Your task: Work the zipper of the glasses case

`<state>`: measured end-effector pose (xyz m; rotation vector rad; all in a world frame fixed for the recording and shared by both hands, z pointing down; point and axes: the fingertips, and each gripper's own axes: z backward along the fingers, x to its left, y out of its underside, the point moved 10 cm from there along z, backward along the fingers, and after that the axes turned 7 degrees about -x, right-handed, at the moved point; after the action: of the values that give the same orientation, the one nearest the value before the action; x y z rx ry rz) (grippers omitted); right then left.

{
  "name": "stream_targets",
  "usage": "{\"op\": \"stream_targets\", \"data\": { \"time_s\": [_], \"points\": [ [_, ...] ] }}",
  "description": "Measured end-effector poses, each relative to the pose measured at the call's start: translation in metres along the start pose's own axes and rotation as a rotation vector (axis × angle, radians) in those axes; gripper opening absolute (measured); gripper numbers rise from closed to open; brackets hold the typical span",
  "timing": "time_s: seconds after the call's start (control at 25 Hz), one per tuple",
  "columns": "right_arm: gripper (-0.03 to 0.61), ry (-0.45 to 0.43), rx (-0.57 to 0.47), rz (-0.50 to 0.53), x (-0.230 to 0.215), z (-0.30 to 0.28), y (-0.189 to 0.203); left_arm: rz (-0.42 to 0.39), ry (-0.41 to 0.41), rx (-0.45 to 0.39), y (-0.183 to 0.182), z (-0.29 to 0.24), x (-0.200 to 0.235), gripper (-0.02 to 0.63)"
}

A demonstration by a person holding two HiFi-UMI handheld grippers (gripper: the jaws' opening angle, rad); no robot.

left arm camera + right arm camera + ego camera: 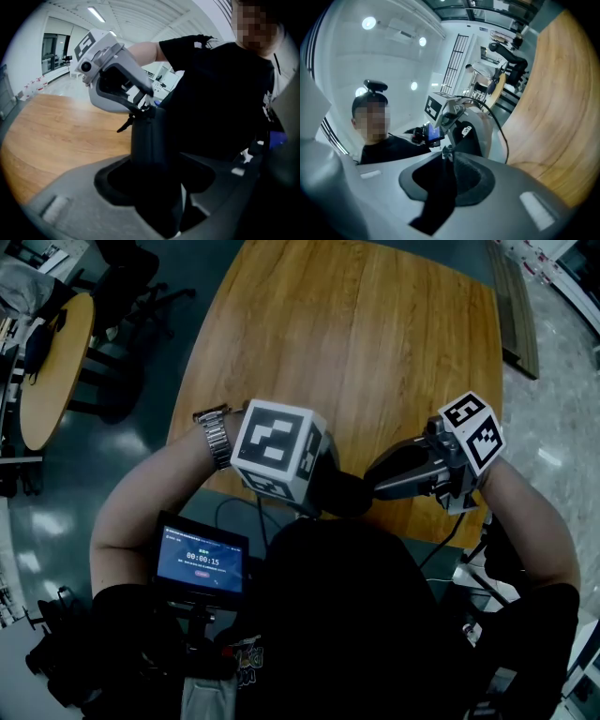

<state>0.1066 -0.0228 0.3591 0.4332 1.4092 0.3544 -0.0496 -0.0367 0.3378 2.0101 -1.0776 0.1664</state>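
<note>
Black glasses case [149, 140] is clamped in wide-set left gripper [154, 173], zipper end [144, 113] pointed up at right gripper [143, 103], jaws narrowly parted.

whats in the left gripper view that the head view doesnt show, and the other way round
Only the left gripper view: the zipper pull hanging off the top of the upright glasses case, beside the right gripper. Only the head view: the wristwatch, the timer screen and a round side table. Both: the wooden table, the right gripper and the case, just a dark shape from the head.
</note>
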Motion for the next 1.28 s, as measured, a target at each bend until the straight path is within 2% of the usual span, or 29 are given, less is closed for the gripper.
{"op": "stream_targets", "data": {
  "time_s": [0.04,0.12,0.28,0.36,0.44,0.52,0.6,0.68,0.8,0.88,0.96,1.04,1.12,1.28],
  "points": [
    [0.039,0.024,0.000,0.030,-0.001,-0.001,0.001,0.002,0.002,0.004,0.001,-0.001,0.000,0.261],
    [0.040,0.046,0.008,0.055,-0.003,-0.004,0.001,0.018,0.015,0.000,0.005,-0.001,0.001,0.261],
    [0.078,0.024,0.042,0.069,-0.004,-0.006,0.000,0.041,0.031,-0.023,0.009,-0.004,0.002,0.261],
    [0.035,0.042,0.047,0.091,-0.005,-0.005,0.000,0.049,0.028,-0.025,0.010,-0.005,0.004,0.261],
    [0.034,0.065,0.056,0.117,-0.005,-0.005,0.000,0.063,0.028,-0.031,0.012,-0.005,0.005,0.261],
    [0.032,0.083,0.076,0.170,-0.002,-0.006,-0.003,0.083,0.045,-0.058,0.014,-0.006,0.005,0.261],
    [0.032,0.110,0.114,0.275,0.007,-0.008,-0.007,0.109,0.080,-0.107,0.016,-0.008,0.005,0.261],
    [0.032,0.163,0.196,0.448,0.019,-0.013,-0.013,0.143,0.130,-0.171,0.019,-0.011,0.005,0.261],
    [0.031,0.281,0.421,0.787,0.049,-0.027,-0.021,0.228,0.248,-0.311,0.025,-0.014,0.007,0.261],
    [0.031,0.371,0.556,1.049,0.071,-0.038,-0.023,0.302,0.368,-0.456,0.028,-0.015,0.008,0.261],
    [0.029,0.474,0.645,1.346,0.089,-0.047,-0.021,0.369,0.490,-0.634,0.029,-0.015,0.006,0.261],
    [0.029,0.569,0.736,1.592,0.097,-0.051,-0.011,0.406,0.567,-0.798,0.030,-0.015,0.004,0.261],
    [0.028,0.622,0.797,1.750,0.100,-0.052,-0.002,0.408,0.597,-0.920,0.030,-0.018,0.003,0.259],
    [0.028,0.666,0.857,2.001,0.108,-0.054,0.001,0.407,0.648,-1.106,0.031,-0.022,0.005,0.255]
  ]
}}
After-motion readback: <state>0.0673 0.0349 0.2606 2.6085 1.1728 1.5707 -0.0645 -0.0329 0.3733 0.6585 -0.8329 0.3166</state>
